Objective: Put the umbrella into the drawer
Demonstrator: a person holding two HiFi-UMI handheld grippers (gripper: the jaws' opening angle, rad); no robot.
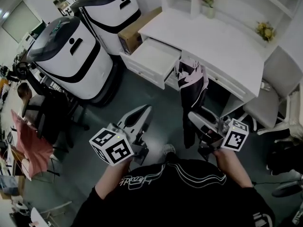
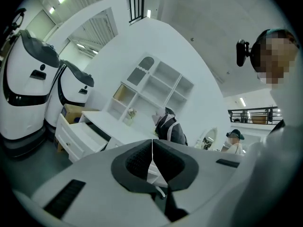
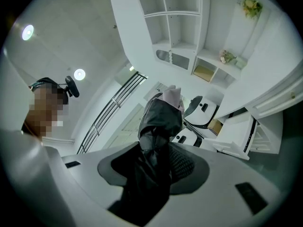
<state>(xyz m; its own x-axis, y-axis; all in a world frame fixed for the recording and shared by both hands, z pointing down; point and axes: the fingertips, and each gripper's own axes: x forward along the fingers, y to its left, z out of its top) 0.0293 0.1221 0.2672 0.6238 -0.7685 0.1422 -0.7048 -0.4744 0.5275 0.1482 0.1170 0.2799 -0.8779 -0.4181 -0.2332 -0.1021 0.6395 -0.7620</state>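
My right tongs (image 1: 195,118) are clamped on the umbrella (image 1: 191,86). In the right gripper view the dark folded cloth fills the gap between the two pads and bunches out beyond the tongs (image 3: 158,171), so the jaws stand fairly wide around it. The umbrella (image 3: 161,115) is dark with pale pink panels. It stands roughly upright from that grip, out in the air above the grey floor (image 1: 142,96) and not in the drawer (image 1: 152,59). From the head view its upper end lies just beside the drawer's right front corner and in front of the white worktop (image 1: 222,41). The drawer is pulled well out from the worktop's left end, and its white inside shows nothing that I can make out. My left tongs (image 1: 143,111) are held to the left of the umbrella and apart from it. In the left gripper view the pads meet along a thin line with nothing between them (image 2: 152,151). A cardboard box (image 1: 137,30) sits on the floor against the worktop's left side, and two large white and black machines (image 1: 71,56) stand further left. A vase of yellow flowers (image 1: 265,30) stands at the worktop's far right.
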